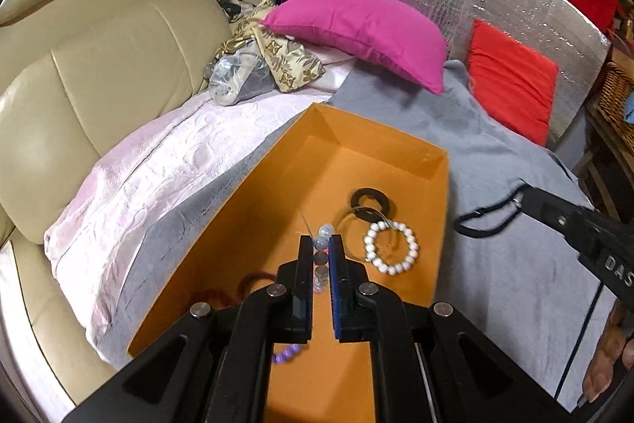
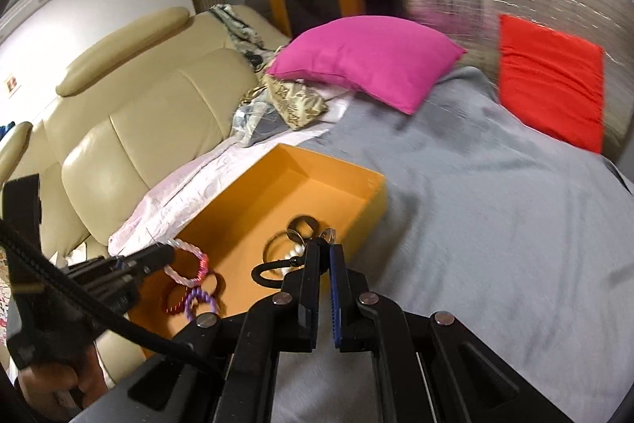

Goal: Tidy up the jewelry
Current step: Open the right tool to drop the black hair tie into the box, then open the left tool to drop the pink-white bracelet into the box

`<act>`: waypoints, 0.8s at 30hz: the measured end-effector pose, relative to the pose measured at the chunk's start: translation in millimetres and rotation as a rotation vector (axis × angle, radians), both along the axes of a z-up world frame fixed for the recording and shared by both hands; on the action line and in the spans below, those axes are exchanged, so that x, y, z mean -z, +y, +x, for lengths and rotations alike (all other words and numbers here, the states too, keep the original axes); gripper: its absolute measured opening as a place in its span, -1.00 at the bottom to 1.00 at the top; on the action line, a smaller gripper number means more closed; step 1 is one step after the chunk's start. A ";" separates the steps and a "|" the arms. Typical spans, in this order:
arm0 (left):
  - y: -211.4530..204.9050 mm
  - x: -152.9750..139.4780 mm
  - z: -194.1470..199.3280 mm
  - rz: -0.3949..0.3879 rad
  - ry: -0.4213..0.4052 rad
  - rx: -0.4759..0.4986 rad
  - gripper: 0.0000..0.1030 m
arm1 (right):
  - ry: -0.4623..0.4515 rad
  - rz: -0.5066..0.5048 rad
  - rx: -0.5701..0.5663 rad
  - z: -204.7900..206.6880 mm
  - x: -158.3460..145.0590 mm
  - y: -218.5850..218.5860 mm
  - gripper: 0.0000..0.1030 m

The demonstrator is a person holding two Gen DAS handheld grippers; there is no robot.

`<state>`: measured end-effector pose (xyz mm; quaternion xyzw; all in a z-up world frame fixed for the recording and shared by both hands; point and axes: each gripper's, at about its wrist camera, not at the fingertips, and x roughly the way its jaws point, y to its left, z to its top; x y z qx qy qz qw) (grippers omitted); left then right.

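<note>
two hand-held grippers: left hand-held gripper [image 1: 321, 244] clamped on a pale bead bracelet [image 1: 321, 238] over the orange box [image 1: 277, 185], angled down. right hand-held gripper [image 2: 323, 246] pinches a black cord loop [image 2: 263, 272] near the box's right edge. only right view shows red and purple bracelets [image 2: 192, 298]; left shows white bead bracelet [image 1: 392, 246]. grey blanket [image 2: 495, 217] open to the right.

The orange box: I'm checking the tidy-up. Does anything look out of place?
Mostly fine. The white pearl bracelet and a black ring lie inside the orange box. The left gripper holds a clear bead strand, and the right gripper dangles a black cord over the grey blanket beside the box.
</note>
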<state>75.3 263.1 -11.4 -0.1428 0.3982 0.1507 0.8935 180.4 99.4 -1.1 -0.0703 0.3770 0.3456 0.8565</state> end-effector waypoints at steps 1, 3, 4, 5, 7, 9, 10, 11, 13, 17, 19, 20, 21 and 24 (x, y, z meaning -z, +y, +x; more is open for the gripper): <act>2.6 2.0 4.0 -0.002 0.006 -0.002 -0.86 | 0.004 -0.006 -0.003 4.3 2.5 7.7 -0.90; 8.1 8.0 11.4 -0.007 0.019 -0.007 -0.86 | 0.008 -0.033 -0.010 18.4 10.3 28.4 -0.90; 11.4 12.2 15.7 -0.011 0.027 -0.010 -0.86 | 0.015 -0.041 -0.011 26.3 14.7 35.4 -0.90; 14.0 15.8 18.7 -0.012 0.036 -0.013 -0.86 | 0.019 -0.047 -0.009 31.8 18.0 40.1 -0.90; 18.8 22.4 23.9 -0.016 0.046 -0.019 -0.86 | 0.032 -0.059 -0.002 45.7 25.7 49.9 -0.90; 22.6 28.1 28.6 -0.021 0.055 -0.027 -0.86 | 0.050 -0.068 0.004 58.7 34.6 58.0 -0.90; 24.9 31.4 31.2 -0.029 0.060 -0.029 -0.86 | 0.058 -0.074 0.005 63.8 39.3 62.4 -0.90; 26.4 34.0 33.4 -0.031 0.064 -0.030 -0.86 | 0.067 -0.081 0.003 68.3 44.9 67.5 -0.90; 28.6 39.2 38.3 -0.028 0.074 -0.035 -0.86 | 0.080 -0.095 0.000 73.1 55.8 76.9 -0.90; 32.1 47.2 42.2 -0.022 0.090 -0.044 -0.86 | 0.108 -0.121 -0.009 74.9 73.9 87.4 -0.90; 33.9 49.5 42.1 -0.024 0.098 -0.052 -0.86 | 0.130 -0.136 -0.013 75.2 80.4 89.5 -0.89; 35.2 50.1 41.7 -0.028 0.101 -0.059 -0.86 | 0.131 -0.145 -0.016 74.2 81.8 89.8 -0.87; 35.8 50.0 41.3 -0.031 0.101 -0.064 -0.85 | 0.126 -0.157 -0.017 72.8 82.8 90.4 -0.85; 38.1 48.3 37.2 -0.026 0.100 -0.082 -0.85 | 0.129 -0.158 -0.018 71.3 81.5 89.4 -0.85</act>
